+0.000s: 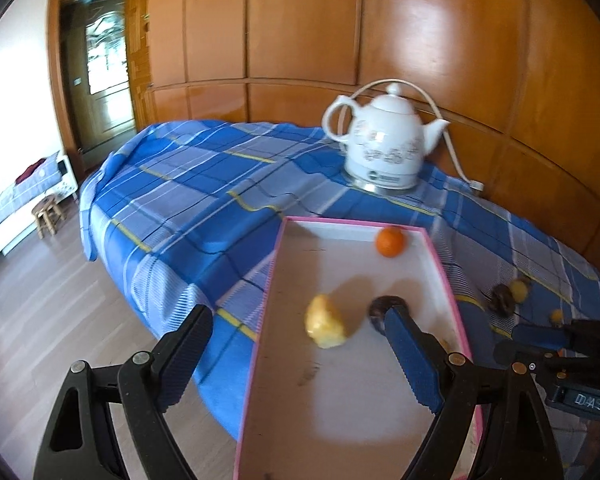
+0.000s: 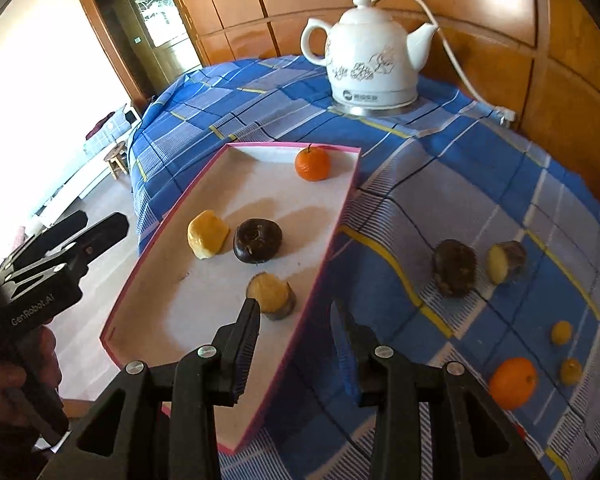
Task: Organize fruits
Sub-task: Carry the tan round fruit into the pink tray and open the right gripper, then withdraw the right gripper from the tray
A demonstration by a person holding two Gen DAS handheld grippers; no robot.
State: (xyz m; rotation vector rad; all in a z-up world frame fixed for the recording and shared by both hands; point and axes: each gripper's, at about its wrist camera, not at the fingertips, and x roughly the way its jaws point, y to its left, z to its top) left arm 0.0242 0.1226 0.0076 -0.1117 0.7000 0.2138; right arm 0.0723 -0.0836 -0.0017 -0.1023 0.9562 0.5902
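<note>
A white tray with a pink rim (image 2: pixel 204 184) lies on the blue checked cloth. It holds an orange (image 2: pixel 313 163), a yellow chunk (image 2: pixel 207 234), a dark round fruit (image 2: pixel 257 240) and a cut piece with a yellow face (image 2: pixel 270 292). My right gripper (image 2: pixel 296 320) hovers over the tray's right rim just behind that cut piece, open, with nothing between its fingers. My left gripper (image 1: pixel 296 340) stands wide open above the tray (image 1: pixel 268 280); the yellow chunk (image 1: pixel 326 326) lies below it, untouched. On the cloth to the right lie a dark fruit (image 2: pixel 454 268), a cut piece (image 2: pixel 506 260), an orange (image 2: pixel 513 382) and two small yellow fruits (image 2: pixel 561 332).
A white kettle (image 2: pixel 370 56) with its cord stands at the back of the table against a wood-panelled wall. The table's left edge drops to the floor, where a small stool (image 2: pixel 116 158) stands. A hand (image 2: pixel 16 380) holds the left gripper beside the tray.
</note>
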